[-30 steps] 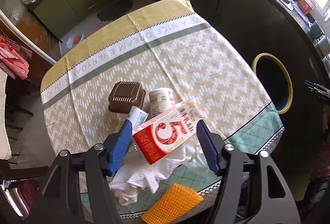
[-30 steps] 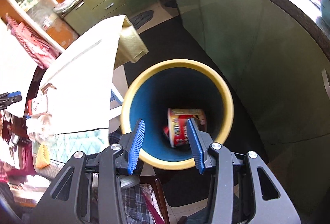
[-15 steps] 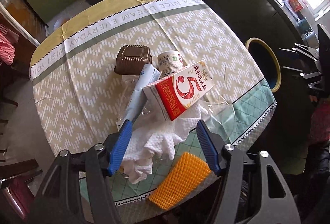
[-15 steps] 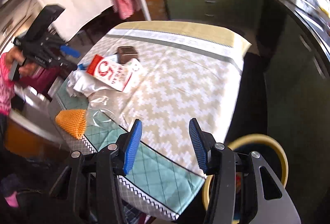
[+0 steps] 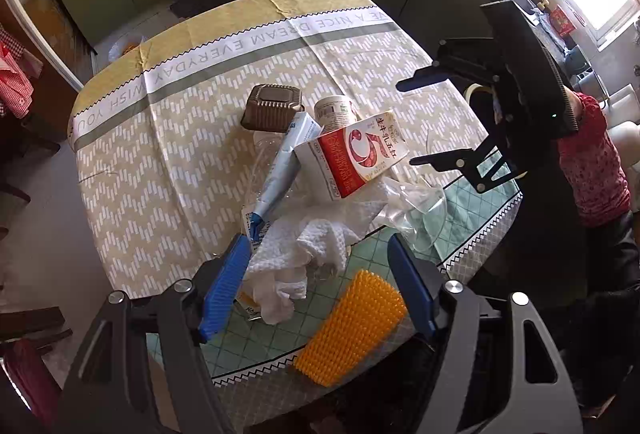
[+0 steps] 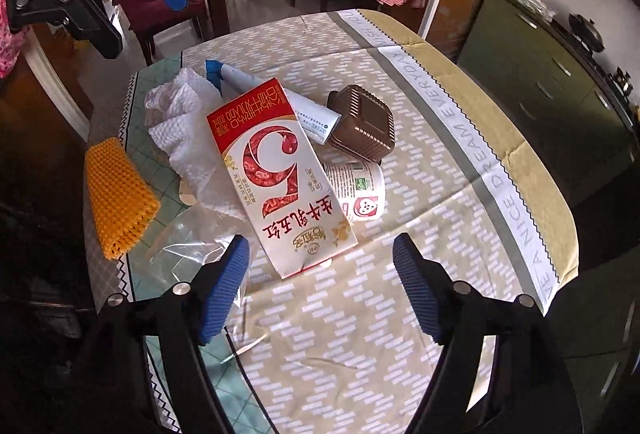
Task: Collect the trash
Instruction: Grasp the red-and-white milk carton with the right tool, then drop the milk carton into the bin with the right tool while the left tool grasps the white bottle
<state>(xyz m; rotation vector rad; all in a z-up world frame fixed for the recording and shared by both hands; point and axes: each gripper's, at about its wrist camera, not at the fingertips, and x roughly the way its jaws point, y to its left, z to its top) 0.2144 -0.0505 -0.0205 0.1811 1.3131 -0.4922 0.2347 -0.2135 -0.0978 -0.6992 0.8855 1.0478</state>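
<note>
The trash lay in one heap on the table (image 6: 420, 274), near its corner: a carton (image 6: 276, 178) rested on top, leaning over a cup (image 6: 360, 190) and a blue-white wrapper (image 6: 276, 102), with a brown box (image 6: 362, 122) just beside them. A tissue (image 5: 304, 246) and a clear bag (image 6: 192, 242) spread out under the carton, and an orange sponge (image 5: 352, 326) lay near the table edge, a little apart from the heap. All these pieces were on the cloth, so most of the collecting seemed to remain. The right gripper (image 6: 320, 262) hung above the carton's near end with its jaws opening, and nothing was between them. The left gripper (image 5: 318, 266) hung over the tissue, its jaws also opening and empty. A bin rim (image 5: 478, 88) showed only partly behind the right gripper, so I could not tell what was in it.
</note>
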